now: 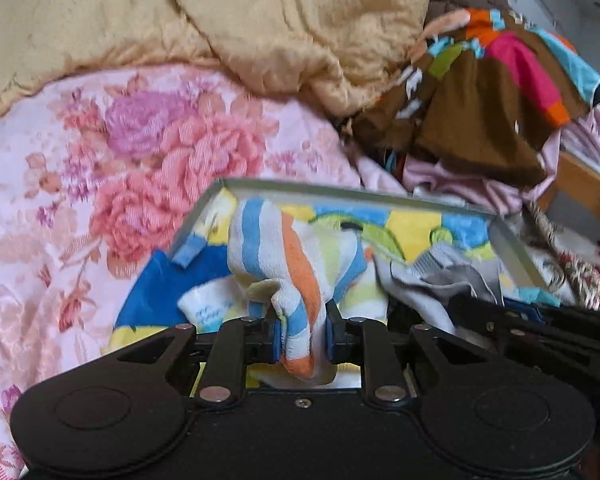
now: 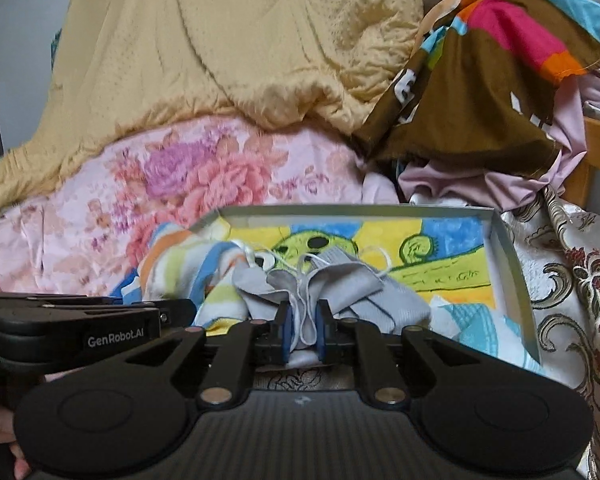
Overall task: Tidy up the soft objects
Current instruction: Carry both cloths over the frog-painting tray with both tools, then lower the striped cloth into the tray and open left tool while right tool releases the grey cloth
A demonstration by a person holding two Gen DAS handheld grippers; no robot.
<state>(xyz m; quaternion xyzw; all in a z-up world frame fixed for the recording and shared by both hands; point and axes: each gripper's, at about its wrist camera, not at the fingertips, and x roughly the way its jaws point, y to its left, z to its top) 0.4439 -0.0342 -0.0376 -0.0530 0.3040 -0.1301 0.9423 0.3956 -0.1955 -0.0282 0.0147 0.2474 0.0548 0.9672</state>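
Observation:
A grey metal tray (image 1: 340, 190) lies on the bed, lined with a cartoon-print cloth (image 1: 414, 228). My left gripper (image 1: 302, 338) is shut on a striped towel (image 1: 276, 248) with blue, orange and white bands, held over the tray's near left part. My right gripper (image 2: 302, 334) is shut on a grey cloth (image 2: 340, 284) with white cords, over the tray (image 2: 504, 256) near its front. The striped towel (image 2: 180, 264) shows left of it, and the left gripper body (image 2: 72, 328) sits at the far left. The right gripper's arm (image 1: 540, 324) shows at right in the left wrist view.
A pink floral bedspread (image 1: 80, 184) covers the bed. A tan quilt (image 1: 220, 20) is heaped behind. A brown multicoloured cloth (image 1: 488, 104) and pink clothes (image 2: 480, 184) pile at the back right. A brocade fabric (image 2: 572, 288) lies right of the tray.

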